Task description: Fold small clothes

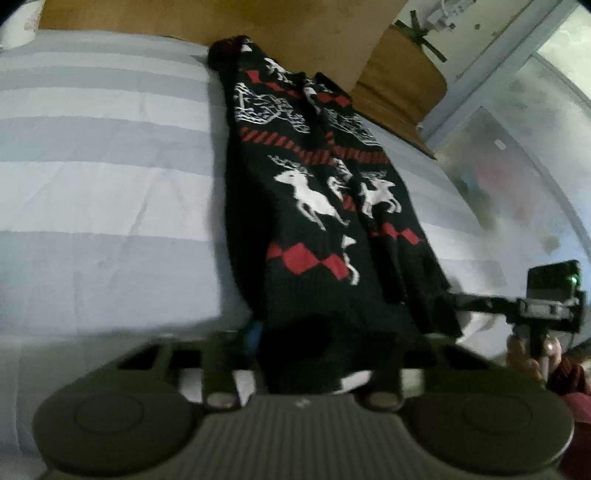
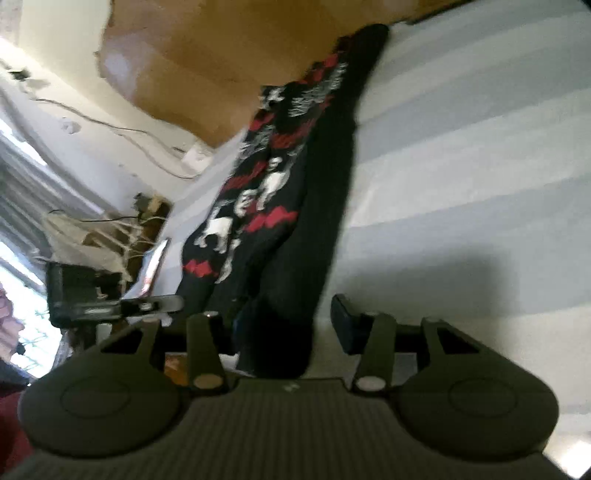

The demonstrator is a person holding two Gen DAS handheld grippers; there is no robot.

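Sweater (image 1: pixel 325 192) lay lengthwise on the striped bed (image 1: pixel 103 177), reaching its far edge by the headboard (image 1: pixel 221 18). Left gripper (image 1: pixel 314 347) clamped the near hem. Right gripper (image 2: pixel 277 325) stood apart, the sweater's dark near end between its fingers (image 2: pixel 343 317).

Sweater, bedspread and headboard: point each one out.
sweater (image 1: pixel 314 195), left wrist view, on the white reindeer.
bedspread (image 1: pixel 110 177), left wrist view, on a pale stripe.
headboard (image 2: pixel 192 55), right wrist view, on its brown face.

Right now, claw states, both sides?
Left claw: looks closed on the sweater at its near end.
Right claw: open; sweater between its fingers, gap beside one pad.
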